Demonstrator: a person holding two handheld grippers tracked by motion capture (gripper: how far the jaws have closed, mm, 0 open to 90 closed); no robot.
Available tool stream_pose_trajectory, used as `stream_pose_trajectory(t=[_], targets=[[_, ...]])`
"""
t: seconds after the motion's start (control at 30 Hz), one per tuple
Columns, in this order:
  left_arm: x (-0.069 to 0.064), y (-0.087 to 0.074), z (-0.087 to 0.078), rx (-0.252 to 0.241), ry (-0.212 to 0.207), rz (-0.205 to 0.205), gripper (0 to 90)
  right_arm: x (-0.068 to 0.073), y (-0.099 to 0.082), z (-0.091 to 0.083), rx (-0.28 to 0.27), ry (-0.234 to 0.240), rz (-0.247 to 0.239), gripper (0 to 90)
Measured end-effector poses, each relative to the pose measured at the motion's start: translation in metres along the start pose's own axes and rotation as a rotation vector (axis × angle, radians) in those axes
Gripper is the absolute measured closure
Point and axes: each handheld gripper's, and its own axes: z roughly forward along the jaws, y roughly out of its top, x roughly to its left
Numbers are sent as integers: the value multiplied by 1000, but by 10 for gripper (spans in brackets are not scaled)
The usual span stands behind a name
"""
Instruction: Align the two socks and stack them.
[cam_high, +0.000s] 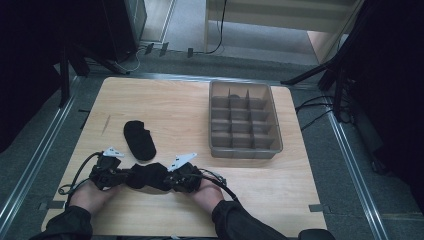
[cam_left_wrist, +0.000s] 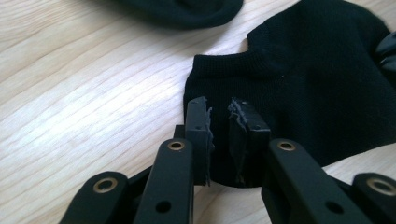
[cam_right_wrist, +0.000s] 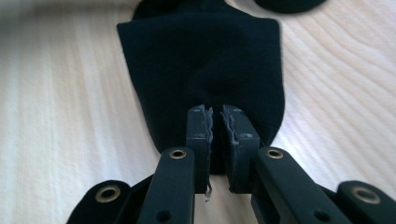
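A black sock (cam_high: 147, 176) lies stretched flat near the table's front edge, between my two grippers. My left gripper (cam_high: 125, 177) pinches its left end. In the left gripper view the jaws (cam_left_wrist: 218, 109) stand nearly together on the edge of the sock (cam_left_wrist: 317, 84) beside its opening. My right gripper (cam_high: 167, 179) grips the other end. In the right gripper view the pads (cam_right_wrist: 216, 114) squeeze a fold of the sock (cam_right_wrist: 201, 56). A second black sock (cam_high: 139, 140) lies loose on the wood just behind, its edge at the top of both gripper views (cam_left_wrist: 187, 9) (cam_right_wrist: 289, 3).
A grey tray (cam_high: 276, 135) divided into several small compartments stands at the back right of the wooden table (cam_high: 170, 100). Both forearms in dark sleeves come in over the front edge. Black stands and cables surround the table on the floor.
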Motion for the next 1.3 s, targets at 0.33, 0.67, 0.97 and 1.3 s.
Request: stream_pose_trajectory(t=[0.33,0.67,0.97,1.3], targets=[[3,-4,-2,-4,19,-20,796,-17,-5,-9,-6,-53,-15,815],[1,-2,-5,-8,-7,-21,682,-16,0,-12,-37,-17,21,711],[4,4,-19,-75,-32,-26,567,-10,24,-19,-91,-11,9,689],[18,11,-27,-105,-57,-54,551,-16,57,1,-116,-23,22,676]])
